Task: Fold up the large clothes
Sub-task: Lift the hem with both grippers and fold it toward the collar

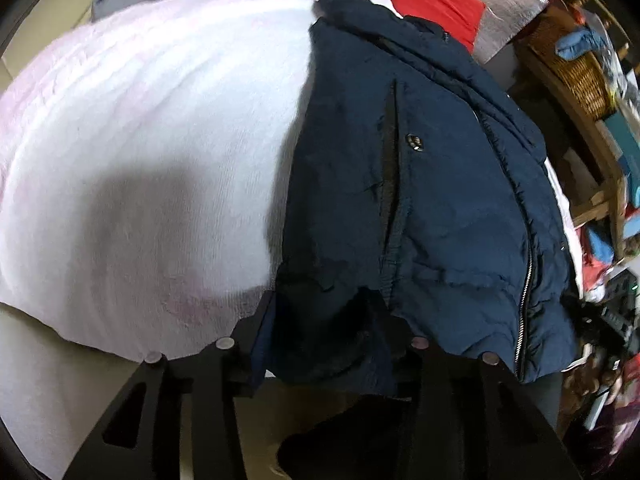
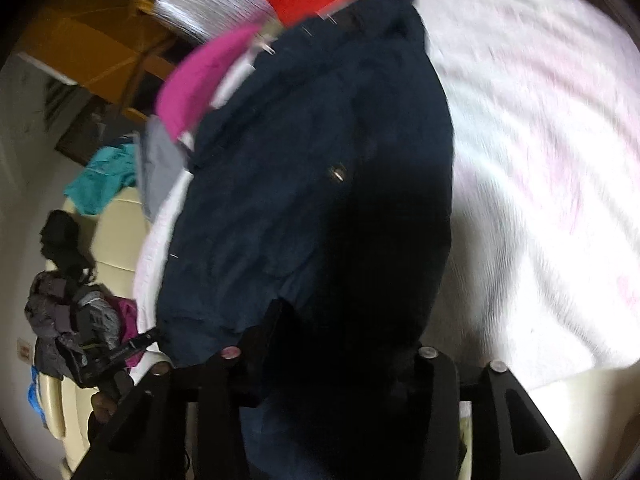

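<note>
On my left wrist view, the navy padded jacket point(image 1: 420, 184) lies on a white, faintly pink blanket point(image 1: 140, 140), zipper running down its right side and a small metal snap by the pocket slit. My left hand-held gripper point(image 1: 320, 320) has its fingers apart with the jacket's bottom hem bunched between them; I cannot tell whether they press on it. This view alone shows a wicker basket point(image 1: 576, 68) on a wooden shelf to the right.

The right wrist view is blurred. There the jacket point(image 2: 304, 152) fills the centre on the blanket point(image 2: 540, 160), and the right hand-held gripper point(image 2: 344, 328) has hem fabric between its spread fingers, grip unclear in shadow. Only here I see a teal garment point(image 2: 102, 178) and a grey jacket point(image 2: 68, 320) left of the bed.
</note>
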The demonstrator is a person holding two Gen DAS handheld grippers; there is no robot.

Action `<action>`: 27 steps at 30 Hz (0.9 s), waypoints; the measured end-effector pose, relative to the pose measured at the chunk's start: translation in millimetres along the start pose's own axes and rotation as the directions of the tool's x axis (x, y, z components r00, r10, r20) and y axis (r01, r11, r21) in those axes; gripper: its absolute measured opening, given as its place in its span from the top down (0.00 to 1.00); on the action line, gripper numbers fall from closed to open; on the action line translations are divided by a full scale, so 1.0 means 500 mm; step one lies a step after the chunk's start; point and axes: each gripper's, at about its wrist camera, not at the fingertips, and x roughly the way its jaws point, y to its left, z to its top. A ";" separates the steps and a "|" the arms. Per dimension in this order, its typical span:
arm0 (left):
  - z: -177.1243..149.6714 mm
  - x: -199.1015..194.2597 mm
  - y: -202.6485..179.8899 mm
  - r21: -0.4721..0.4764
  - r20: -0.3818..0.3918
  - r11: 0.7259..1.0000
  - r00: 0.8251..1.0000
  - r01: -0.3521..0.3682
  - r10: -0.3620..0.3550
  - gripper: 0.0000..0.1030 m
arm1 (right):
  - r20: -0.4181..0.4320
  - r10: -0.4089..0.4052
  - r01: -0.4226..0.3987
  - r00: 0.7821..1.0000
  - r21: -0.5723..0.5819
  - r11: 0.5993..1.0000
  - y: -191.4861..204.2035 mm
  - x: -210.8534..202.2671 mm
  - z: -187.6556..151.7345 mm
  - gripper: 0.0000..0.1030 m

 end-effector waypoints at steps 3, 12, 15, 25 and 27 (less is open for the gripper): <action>0.007 -0.005 0.005 -0.012 -0.005 0.999 0.999 0.036 -0.036 0.66 | 0.000 0.040 -0.040 0.999 0.021 0.999 0.000 0.005 0.004 0.46; 0.085 -0.126 -0.055 0.062 0.098 0.989 0.986 0.133 -0.138 0.87 | 0.168 0.106 -0.076 0.980 -0.173 0.982 0.124 -0.095 0.070 0.80; 0.150 -0.172 -0.066 0.064 0.159 0.985 0.973 0.160 -0.168 0.88 | 0.231 0.151 -0.105 0.961 -0.198 0.975 0.148 -0.127 0.124 0.80; 0.488 -0.202 -0.080 -0.006 0.351 0.989 0.926 0.148 -0.137 0.98 | 0.428 0.183 -0.142 0.885 -0.125 0.982 0.173 -0.096 0.430 0.81; 0.543 -0.171 -0.082 -0.029 0.361 0.992 0.926 0.124 -0.105 0.98 | 0.446 0.182 -0.174 0.876 -0.060 0.983 0.148 -0.067 0.508 0.81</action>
